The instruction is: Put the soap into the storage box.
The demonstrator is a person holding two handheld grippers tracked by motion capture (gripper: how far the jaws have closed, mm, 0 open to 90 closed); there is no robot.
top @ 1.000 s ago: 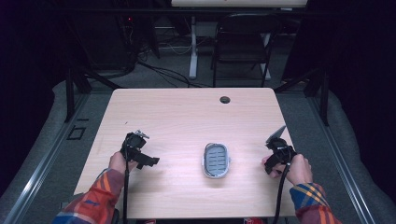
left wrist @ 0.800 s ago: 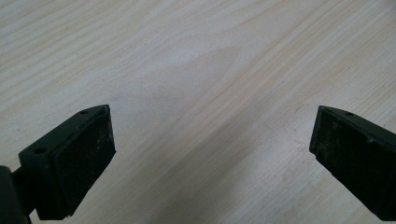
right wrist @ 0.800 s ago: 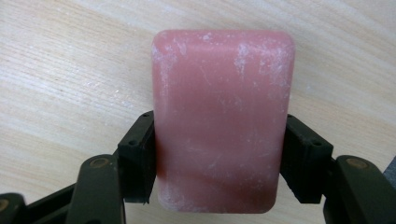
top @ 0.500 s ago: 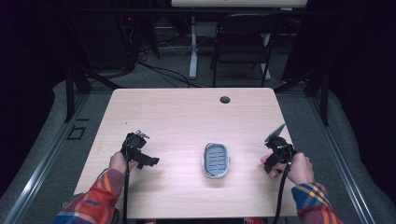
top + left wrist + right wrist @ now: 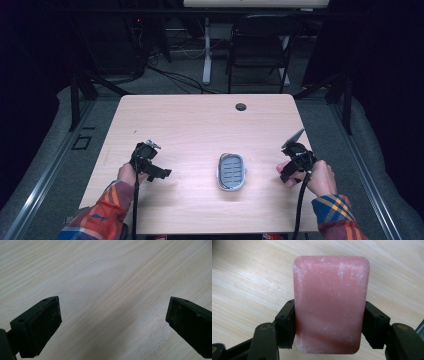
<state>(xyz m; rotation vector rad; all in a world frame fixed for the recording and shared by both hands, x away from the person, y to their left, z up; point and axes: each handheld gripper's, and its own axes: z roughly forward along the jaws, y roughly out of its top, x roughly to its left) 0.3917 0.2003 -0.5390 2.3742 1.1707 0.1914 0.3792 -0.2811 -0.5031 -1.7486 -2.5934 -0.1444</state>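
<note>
Soap: a pink bar of soap [image 5: 330, 305], dusted white, clamped across its width between the right gripper [image 5: 329, 322] jaws, long axis running out past the tips.
Dish: a grey slatted soap dish [image 5: 231, 171] near the table's [image 5: 200, 120] middle, long axis running away from the person.
Relation: dish lies toward the centre from the right gripper, likely where the soap goes; both grippers look about equally near.
Left gripper [image 5: 112, 322]: jaws wide apart, empty, over bare wood.
</note>
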